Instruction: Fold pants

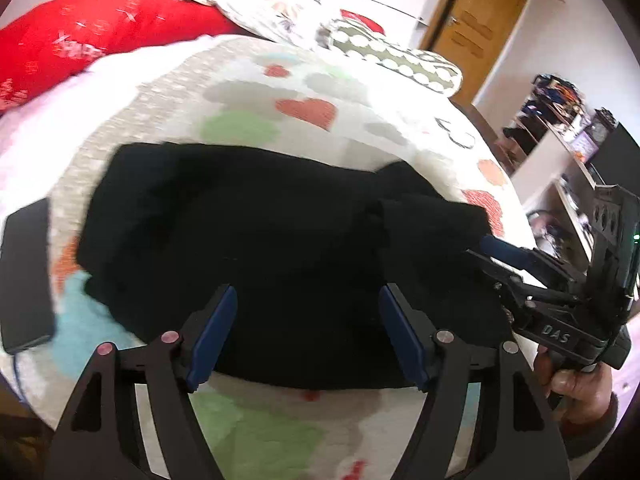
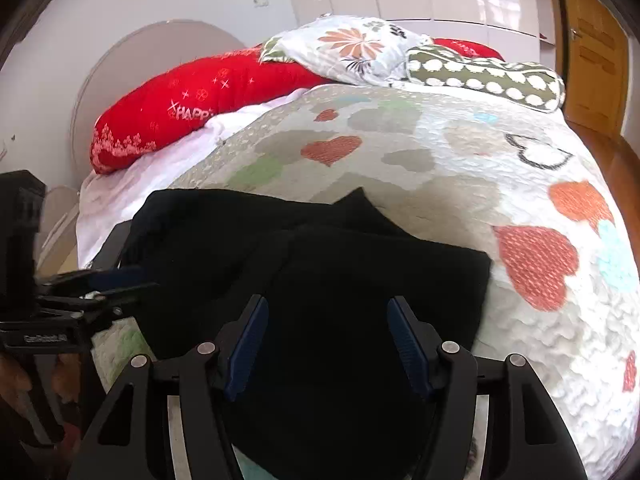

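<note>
Pants [image 1: 248, 248], black and already doubled into a broad rectangle, lie on the heart-patterned quilt [image 1: 304, 92] near the bed's front edge. In the right wrist view an upper layer of the pants [image 2: 360, 280] sits on a wider lower layer, and one corner pokes out toward the pillows.

Seen from its own camera, the left gripper [image 1: 308, 332] hovers over the near edge of the cloth with its blue-padded jaws spread apart and nothing pinched between them. The right gripper [image 2: 322, 338] likewise stands with jaws apart above the black fabric; the cloth fills the gap behind the pads, but they do not appear to press on it, though the dark fabric makes that hard to judge. From the left wrist view the right gripper's blue fingers [image 1: 504, 250] reach to the right end of the pants, and a hand [image 1: 576, 380] holds its grip.

At the head of the bed lie a red bolster pillow [image 2: 192, 108], a floral pillow [image 2: 352, 48] and a green dotted pillow [image 2: 488, 74]. A dark flat device [image 1: 24, 276] rests on the quilt just left of the pants. A wooden door [image 1: 476, 20] and cluttered shelves [image 1: 560, 128] stand beyond the bed.
</note>
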Demonstrator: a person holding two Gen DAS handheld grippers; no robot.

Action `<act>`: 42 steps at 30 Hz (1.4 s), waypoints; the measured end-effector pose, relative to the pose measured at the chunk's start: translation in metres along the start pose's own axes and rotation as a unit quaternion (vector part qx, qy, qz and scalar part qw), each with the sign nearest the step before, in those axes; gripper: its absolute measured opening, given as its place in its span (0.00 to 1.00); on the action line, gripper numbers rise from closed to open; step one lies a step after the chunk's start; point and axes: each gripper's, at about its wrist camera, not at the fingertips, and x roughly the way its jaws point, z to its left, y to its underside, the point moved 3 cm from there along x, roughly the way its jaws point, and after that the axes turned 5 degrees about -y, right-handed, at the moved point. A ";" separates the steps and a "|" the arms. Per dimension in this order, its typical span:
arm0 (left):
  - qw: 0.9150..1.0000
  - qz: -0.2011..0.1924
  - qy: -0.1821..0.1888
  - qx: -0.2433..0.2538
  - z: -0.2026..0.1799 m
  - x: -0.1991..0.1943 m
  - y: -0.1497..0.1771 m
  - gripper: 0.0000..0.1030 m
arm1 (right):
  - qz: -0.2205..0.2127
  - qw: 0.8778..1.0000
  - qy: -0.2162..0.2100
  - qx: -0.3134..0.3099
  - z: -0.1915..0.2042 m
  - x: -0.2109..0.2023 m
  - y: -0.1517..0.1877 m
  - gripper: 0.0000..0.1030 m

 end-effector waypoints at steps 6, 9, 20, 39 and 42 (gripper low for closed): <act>1.000 -0.006 -0.011 -0.021 0.020 -0.005 0.002 0.73 | 0.009 1.000 0.010 -0.021 0.024 0.029 -0.001 0.62; 0.999 -0.007 -0.010 -0.032 0.026 -0.007 0.003 0.73 | 0.037 0.999 0.015 -0.037 0.032 0.050 0.005 0.67; 0.996 -0.008 -0.005 -0.090 0.061 -0.013 0.012 0.78 | 0.015 0.998 -0.054 -0.029 0.042 0.039 -0.031 0.69; 0.974 -0.023 0.007 -0.226 0.116 0.014 0.030 0.83 | 0.106 0.972 -0.111 -0.178 0.162 0.169 -0.105 0.76; 0.975 -0.029 0.006 -0.221 0.115 0.018 0.026 0.85 | 0.129 0.969 -0.113 -0.178 0.165 0.199 -0.107 0.76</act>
